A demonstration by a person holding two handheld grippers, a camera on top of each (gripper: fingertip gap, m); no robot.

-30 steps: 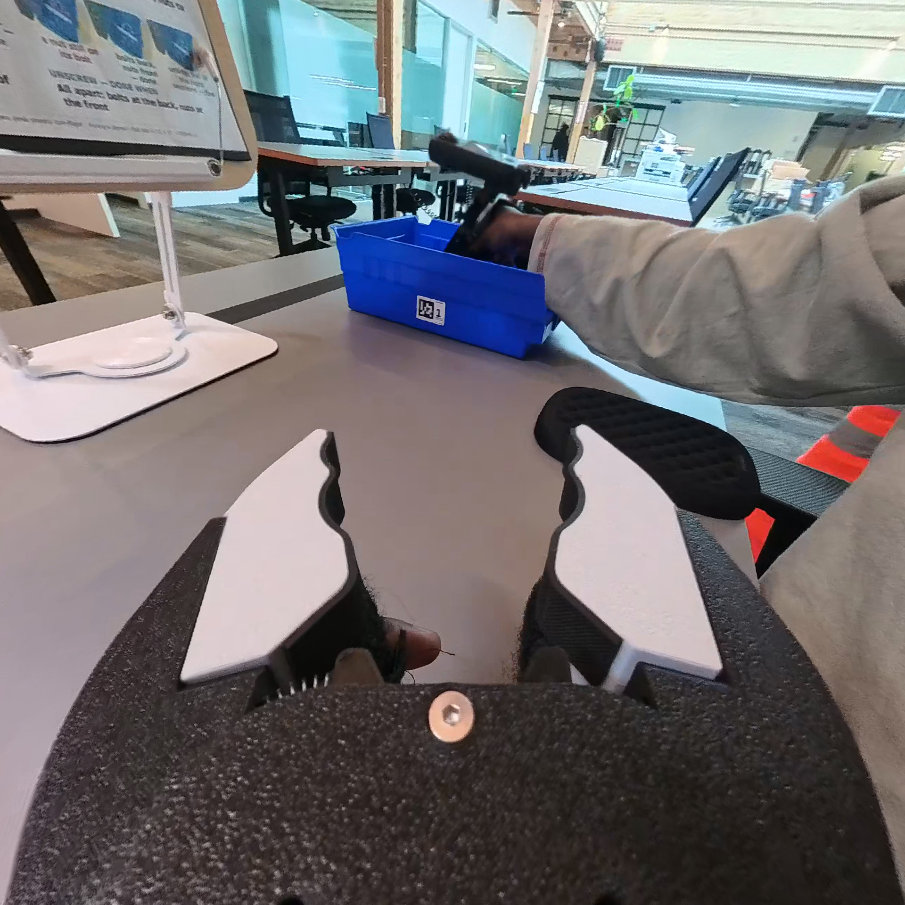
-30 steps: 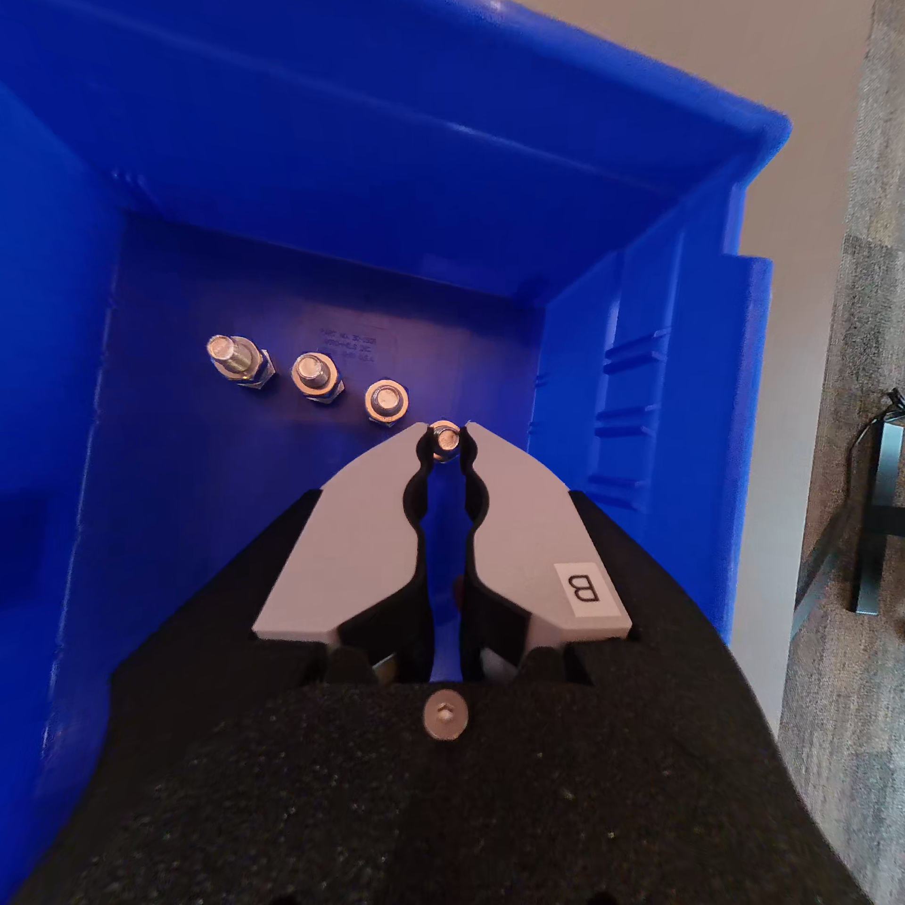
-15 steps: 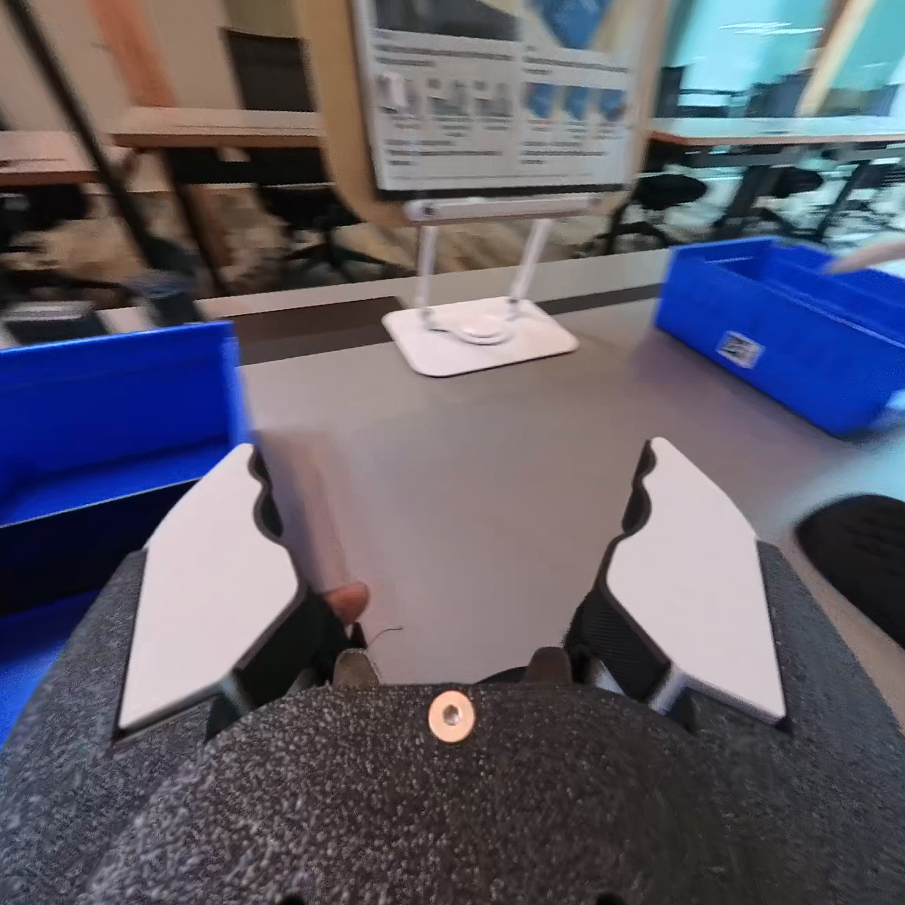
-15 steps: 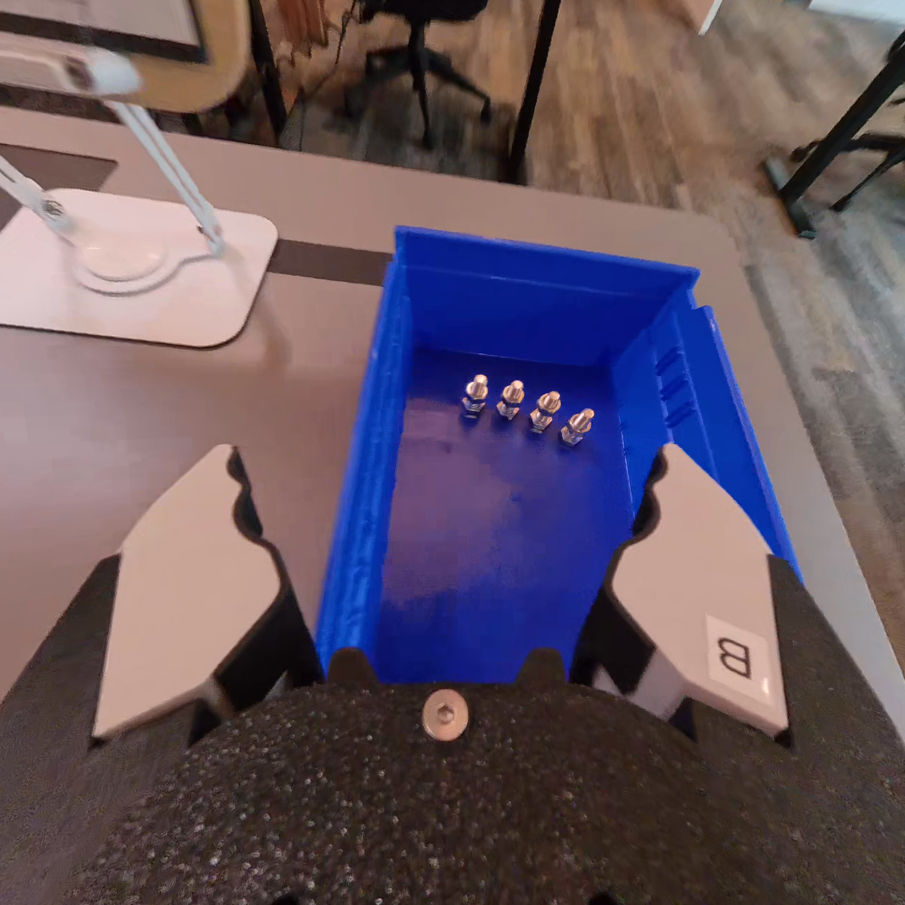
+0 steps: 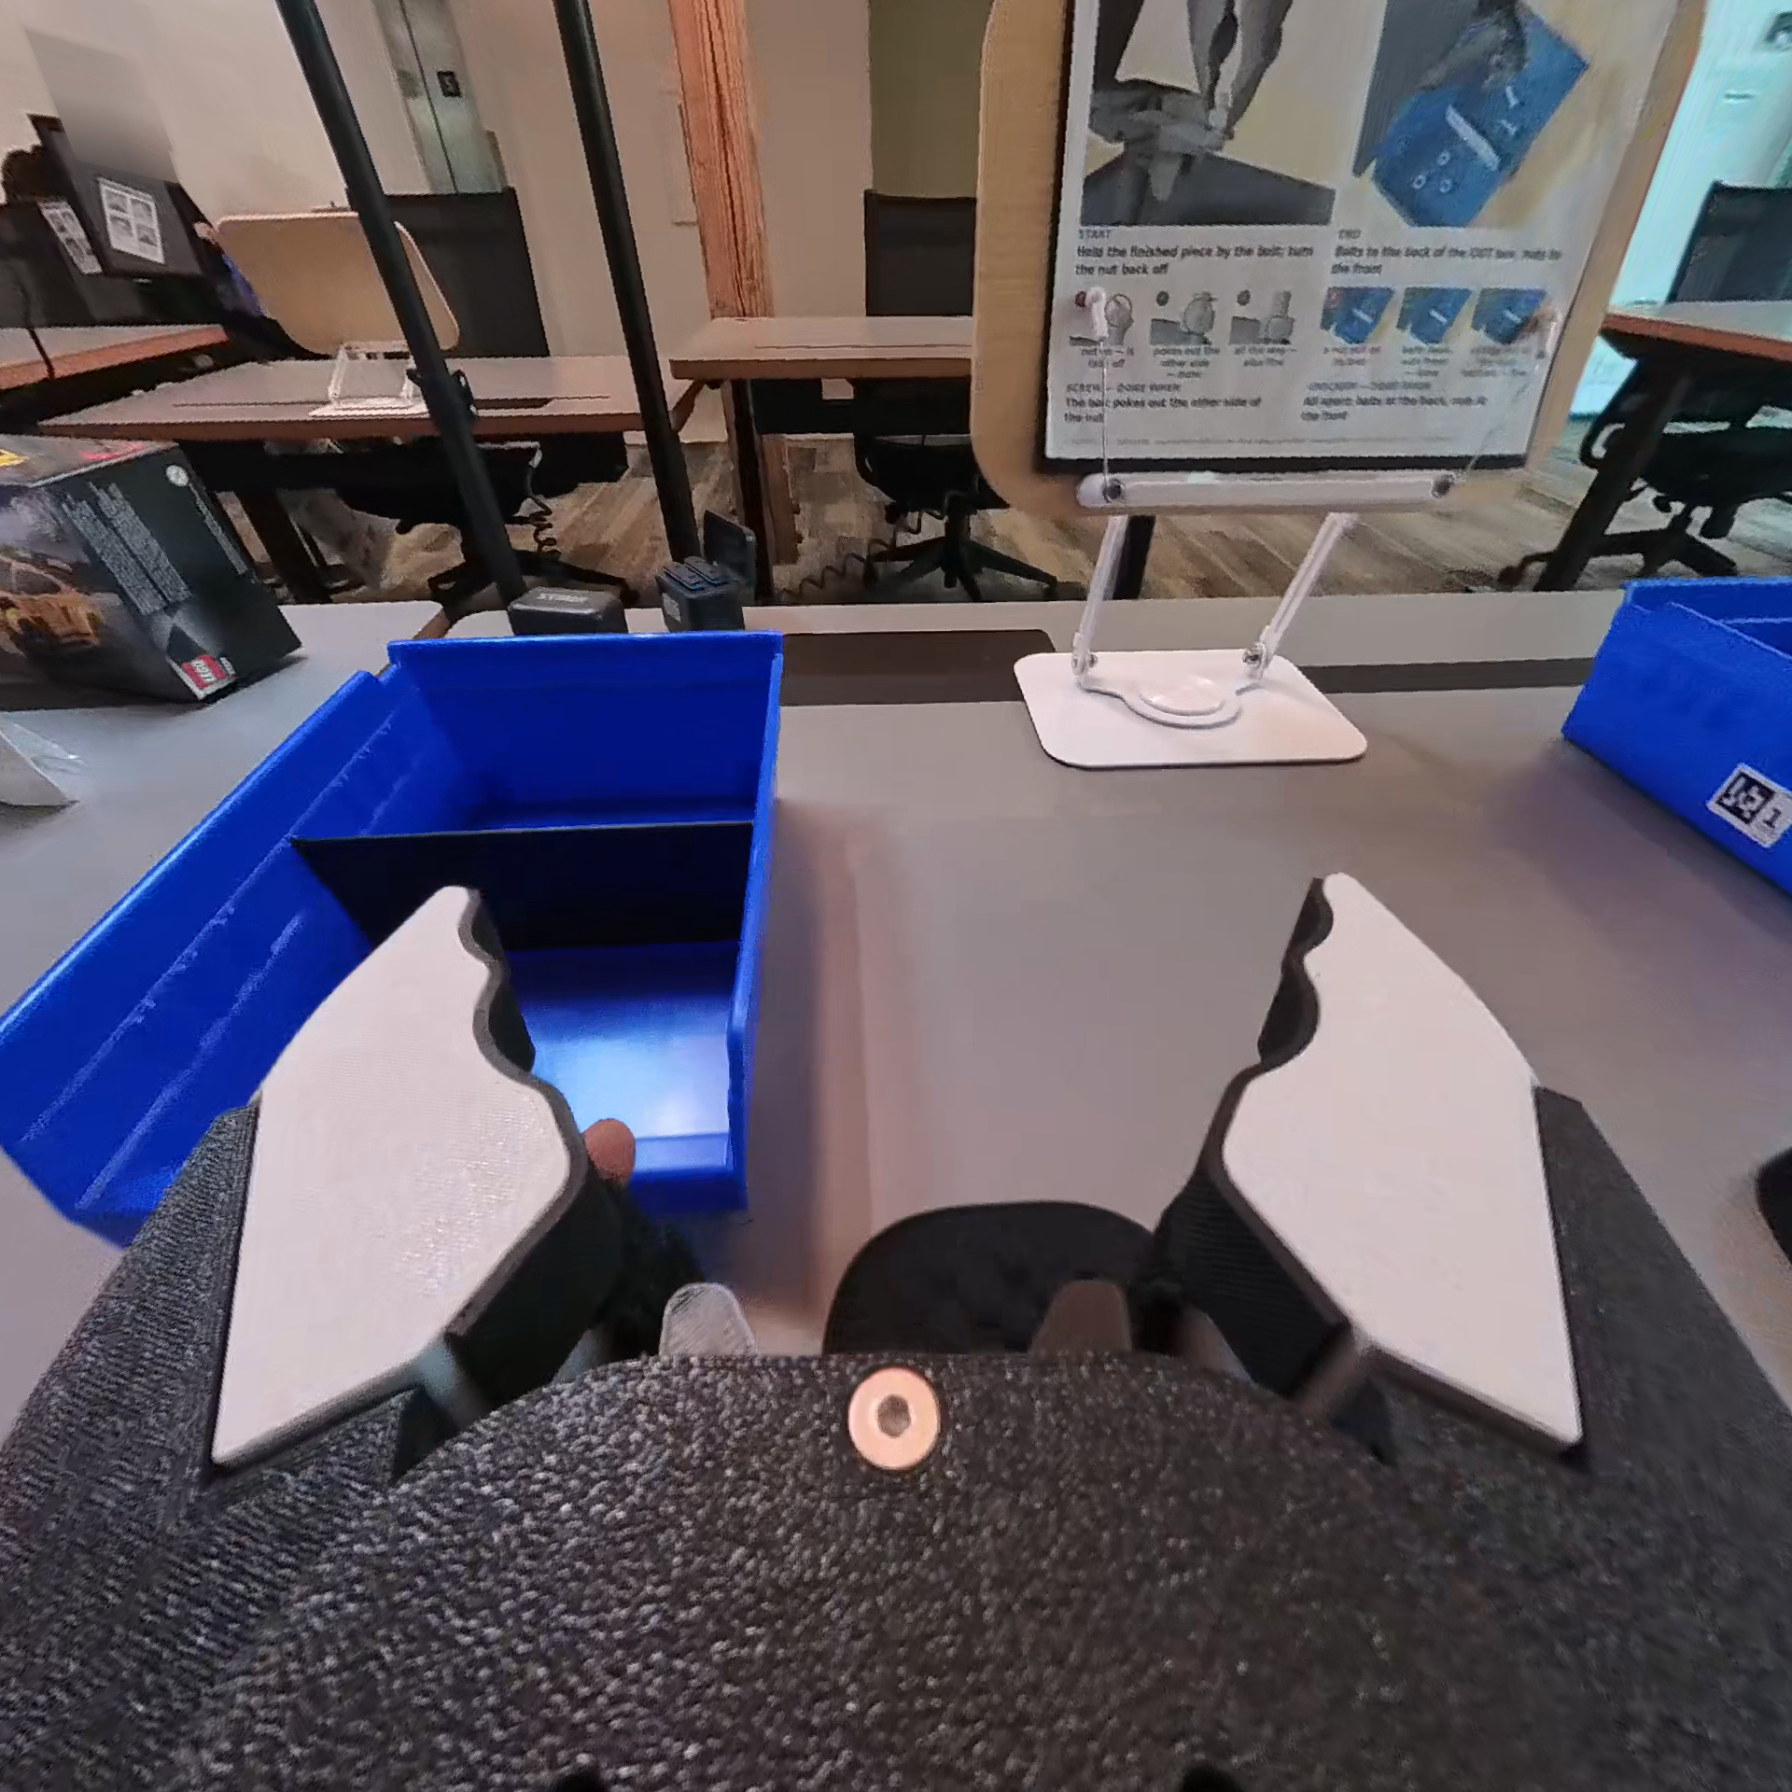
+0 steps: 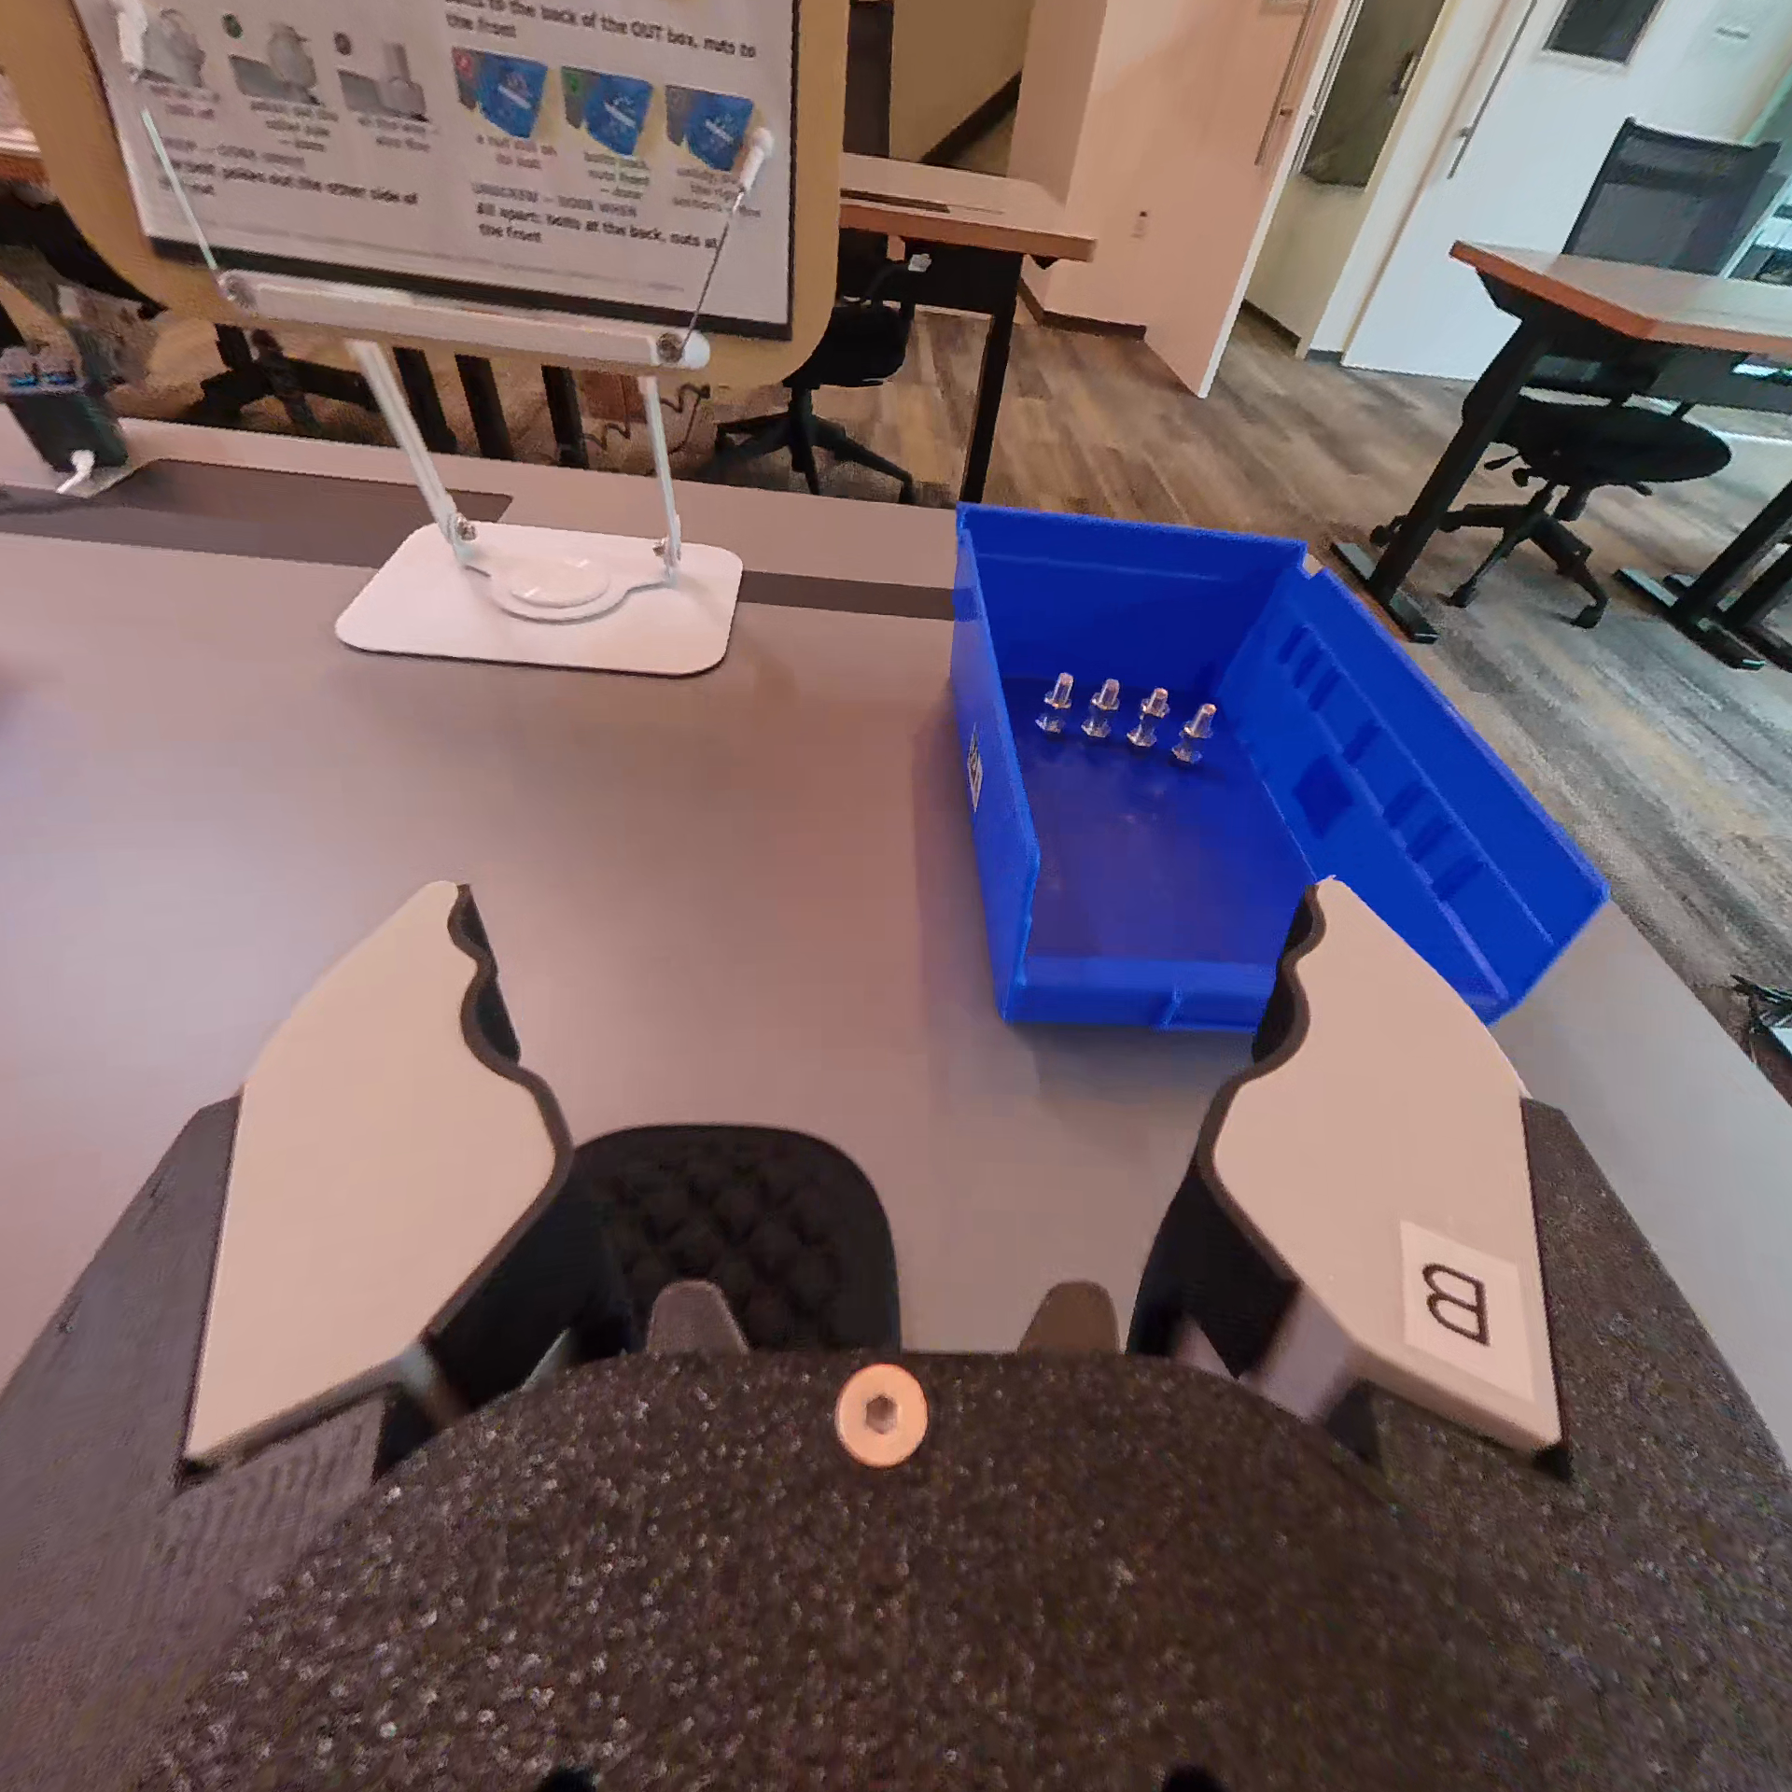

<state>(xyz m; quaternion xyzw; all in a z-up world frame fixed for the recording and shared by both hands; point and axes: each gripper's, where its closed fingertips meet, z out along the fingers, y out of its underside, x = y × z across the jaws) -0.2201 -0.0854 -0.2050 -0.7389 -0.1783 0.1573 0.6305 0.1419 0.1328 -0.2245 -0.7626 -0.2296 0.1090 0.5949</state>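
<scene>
My left gripper is wide open and empty above the grey table. Ahead on its left stands a blue bin with a black divider; both compartments look bare. My right gripper is wide open and empty, drawn back over the table. To its right stands a second blue bin with several silver bolts with nuts upright in a row at its far end. That bin's corner shows in the left wrist view.
A white stand holds an instruction sheet at the back of the table; it also shows in the right wrist view. A dark box lies at far left. Black pads lie on the table under the grippers. Desks and chairs stand behind.
My right gripper let go of a bolt in the right bin, opened wide and pulled back over the table. My left gripper opened wider and swung left to face the divided bin.
</scene>
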